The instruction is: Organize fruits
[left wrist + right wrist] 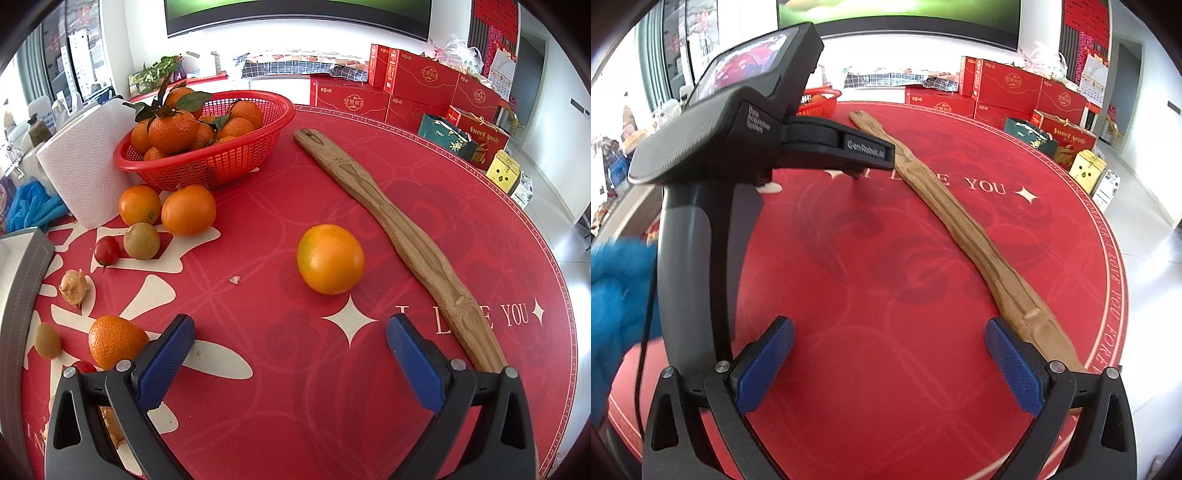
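In the left wrist view a lone orange (330, 259) lies on the red tablecloth, ahead of my open left gripper (290, 334), whose blue pads hold nothing. A red mesh basket (221, 162) full of leafy tangerines stands at the back left. In front of it lie two oranges (188, 209), a brown round fruit (142, 241), a cherry tomato (106, 251), a tangerine (115, 341) and a kiwi (47, 340). My right gripper (889, 336) is open over bare cloth, with the left gripper's body (746, 122) to its left.
A long wooden stick (399, 229) (960, 229) lies diagonally across the table. A white paper-towel roll (85, 166) and a grey box edge (22, 295) stand at the left. Red gift boxes (417, 88) are stacked beyond the table. A blue-gloved hand (620, 295) holds the left gripper.
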`<action>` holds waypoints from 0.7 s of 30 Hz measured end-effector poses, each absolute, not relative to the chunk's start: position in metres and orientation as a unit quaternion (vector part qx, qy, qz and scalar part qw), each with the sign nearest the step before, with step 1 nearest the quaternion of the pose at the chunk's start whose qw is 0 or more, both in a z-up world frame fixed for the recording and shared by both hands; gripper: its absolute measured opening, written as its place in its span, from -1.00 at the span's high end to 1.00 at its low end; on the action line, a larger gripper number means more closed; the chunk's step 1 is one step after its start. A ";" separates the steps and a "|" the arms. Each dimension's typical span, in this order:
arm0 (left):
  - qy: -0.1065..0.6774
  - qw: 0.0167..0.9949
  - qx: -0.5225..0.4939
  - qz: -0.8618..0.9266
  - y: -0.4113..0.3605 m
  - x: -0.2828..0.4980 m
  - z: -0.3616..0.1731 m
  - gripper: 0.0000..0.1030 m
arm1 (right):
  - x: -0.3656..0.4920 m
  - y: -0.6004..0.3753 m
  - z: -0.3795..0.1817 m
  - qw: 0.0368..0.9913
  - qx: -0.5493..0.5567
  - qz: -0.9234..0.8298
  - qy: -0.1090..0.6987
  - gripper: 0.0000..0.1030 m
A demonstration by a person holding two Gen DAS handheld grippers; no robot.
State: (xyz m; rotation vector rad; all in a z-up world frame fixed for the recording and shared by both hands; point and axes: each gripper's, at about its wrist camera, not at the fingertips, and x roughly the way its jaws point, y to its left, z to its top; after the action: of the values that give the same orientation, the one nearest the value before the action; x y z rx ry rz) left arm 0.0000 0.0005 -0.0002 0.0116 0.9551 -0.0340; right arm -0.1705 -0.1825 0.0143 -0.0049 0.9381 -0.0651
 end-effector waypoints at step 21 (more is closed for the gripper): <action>0.401 0.913 0.007 -0.077 0.037 -0.036 0.073 -1.00 | -0.180 -0.187 0.006 0.891 -0.012 -0.036 0.453 -1.00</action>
State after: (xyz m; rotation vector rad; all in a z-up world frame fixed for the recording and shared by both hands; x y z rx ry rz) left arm -0.0364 0.0373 0.0730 0.0143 0.8259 -0.1588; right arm -0.1796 -0.1868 0.0061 -0.0251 0.9396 -0.0747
